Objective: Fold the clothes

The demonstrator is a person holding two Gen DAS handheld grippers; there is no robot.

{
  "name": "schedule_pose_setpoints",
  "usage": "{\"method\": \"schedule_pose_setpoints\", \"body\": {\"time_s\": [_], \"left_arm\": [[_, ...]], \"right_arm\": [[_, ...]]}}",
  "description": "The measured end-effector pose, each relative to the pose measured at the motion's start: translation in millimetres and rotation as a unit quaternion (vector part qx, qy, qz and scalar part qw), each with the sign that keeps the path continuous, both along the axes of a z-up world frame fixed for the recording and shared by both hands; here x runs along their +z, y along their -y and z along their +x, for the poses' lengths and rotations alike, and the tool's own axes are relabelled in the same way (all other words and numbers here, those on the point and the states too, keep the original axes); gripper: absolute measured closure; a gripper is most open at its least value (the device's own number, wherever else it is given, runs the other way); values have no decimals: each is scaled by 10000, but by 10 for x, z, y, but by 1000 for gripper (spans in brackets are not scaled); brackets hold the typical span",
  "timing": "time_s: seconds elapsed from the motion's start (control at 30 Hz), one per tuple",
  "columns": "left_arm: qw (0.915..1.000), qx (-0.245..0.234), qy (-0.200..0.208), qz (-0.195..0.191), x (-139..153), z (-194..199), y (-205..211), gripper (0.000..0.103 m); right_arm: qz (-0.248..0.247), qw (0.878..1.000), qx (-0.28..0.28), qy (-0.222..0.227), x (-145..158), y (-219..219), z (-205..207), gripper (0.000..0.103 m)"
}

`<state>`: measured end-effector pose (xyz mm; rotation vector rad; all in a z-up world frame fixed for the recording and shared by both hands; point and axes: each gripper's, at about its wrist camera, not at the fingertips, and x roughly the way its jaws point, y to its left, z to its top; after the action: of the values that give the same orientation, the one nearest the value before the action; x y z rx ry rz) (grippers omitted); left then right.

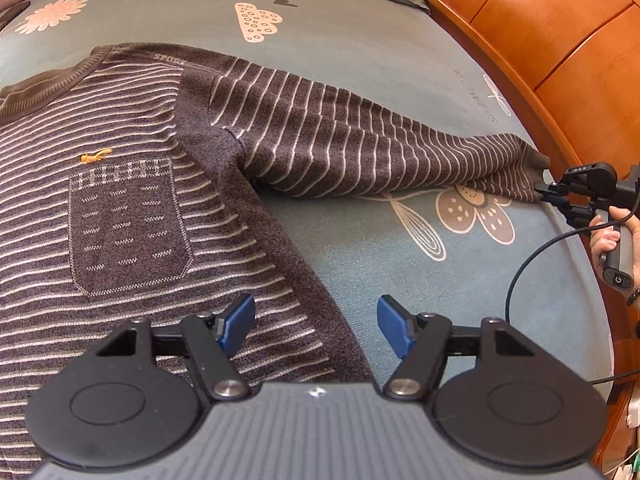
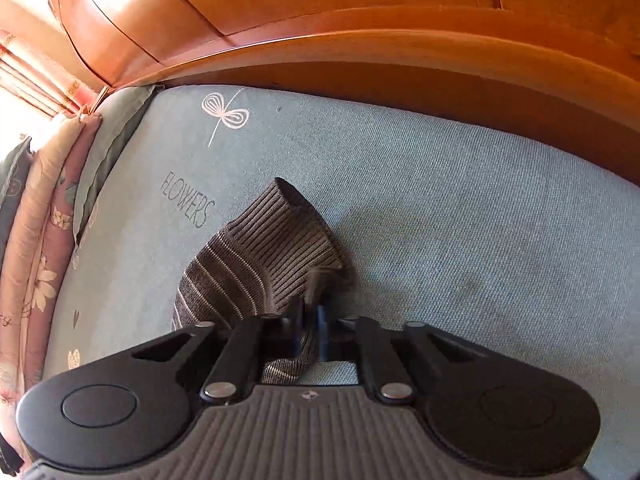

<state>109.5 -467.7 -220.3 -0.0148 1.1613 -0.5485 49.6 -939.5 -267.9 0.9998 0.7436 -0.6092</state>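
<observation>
Right tool (image 2: pixel 310 330) clenched on sleeve cuff (image 2: pixel 288 232); left tool (image 1: pixel 316 320) released over sweater (image 1: pixel 120 184) side: lift cuff clear before carrying it across the body.

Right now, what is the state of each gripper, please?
Left gripper: open, holding nothing, above the striped sweater.
Right gripper: closed on the sweater's sleeve cuff.

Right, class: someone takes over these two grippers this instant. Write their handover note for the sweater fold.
Left gripper: open, holding nothing, over the side edge of the sweater's body.
Right gripper: shut on the sleeve cuff, near the wooden bed frame.
Sweater: front up on the bedsheet, sleeve stretched out sideways.
Done: cuff gripped.
Left: no fold visible yet; probably bring the sleeve across the body, then fold the rest.
</observation>
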Motion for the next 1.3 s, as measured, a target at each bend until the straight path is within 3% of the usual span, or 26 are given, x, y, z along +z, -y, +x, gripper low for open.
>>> {"method": "schedule_pose_setpoints", "body": {"time_s": [0.53,0.7,0.8,0.87,0.9,0.97,1.17,1.23,1.3], "left_arm": [[9996,-181,-108,192,-64,-70,-48,36],[9996,-179,-138,139,-62,-88,-82,36],[9997,-158,-134,113,-55,-88,-107,36],[9997,-154,-144,103,-57,-85,-116,36],[9997,-158,-159,101,-62,-83,-117,36],[9995,-201,-173,142,-83,-75,-109,36],[9959,-687,-64,580,-176,-106,-46,30],[9941,-853,-3,672,-214,-137,-26,26],[9930,-977,39,664,-236,-163,-10,19]], "right_arm": [[-1310,9890,422,-543,680,313,96,98],[-2359,9588,600,-1463,592,191,358,95],[-1923,9733,470,-1161,537,118,194,94],[-1504,9852,337,-750,505,52,17,87],[-1262,9901,293,-533,477,10,-71,79],[-951,9937,414,-412,382,-108,-113,76],[-1170,9830,1391,-275,422,-476,317,76],[-1301,9713,1990,-74,523,-650,606,76],[-1498,9497,2748,11,562,-874,918,75]]}}
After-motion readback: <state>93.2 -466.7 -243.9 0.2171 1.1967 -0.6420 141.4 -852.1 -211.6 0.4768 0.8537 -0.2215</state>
